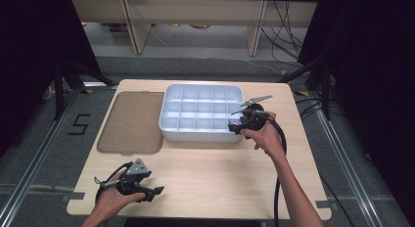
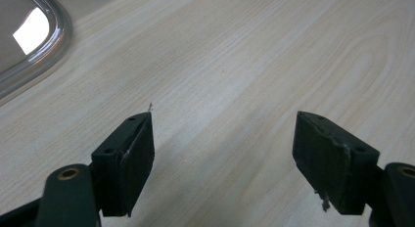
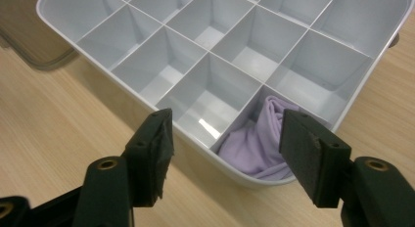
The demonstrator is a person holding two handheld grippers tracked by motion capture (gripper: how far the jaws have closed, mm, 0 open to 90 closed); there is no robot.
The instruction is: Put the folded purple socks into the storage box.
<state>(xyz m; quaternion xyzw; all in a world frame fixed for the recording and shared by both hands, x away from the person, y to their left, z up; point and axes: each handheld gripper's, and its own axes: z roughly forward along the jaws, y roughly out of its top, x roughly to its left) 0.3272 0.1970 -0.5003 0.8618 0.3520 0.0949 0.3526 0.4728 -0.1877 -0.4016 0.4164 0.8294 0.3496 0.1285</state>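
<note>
I was working the two claws at a pale wood table (image 1: 205, 178). A white box (image 1: 169, 124) with many small cups sat at the far middle of it. A brownish see-through lid (image 1: 131, 122) lay flat just to the left of the box.

A soft purple cloth (image 3: 257, 146) was tucked into the box's near right corner cup. It was bunched up, with a fold sticking up at its far side, so it had no clear long way.

My right claw (image 3: 225, 153) hung just above that near right corner, and its jaws stood wide apart with nothing between them. The cloth lay a little ahead of the claw and below it, closer to the right jaw than to the left one. I thought a short push forward and down would put the jaws around it.

My left claw (image 2: 222, 153) was well away, over the near left part of the table. Its jaws stood wide too, and held nothing. Bare wood lay under it. The right claw was far nearer to the cloth, so I judged the next move was its job.
</note>
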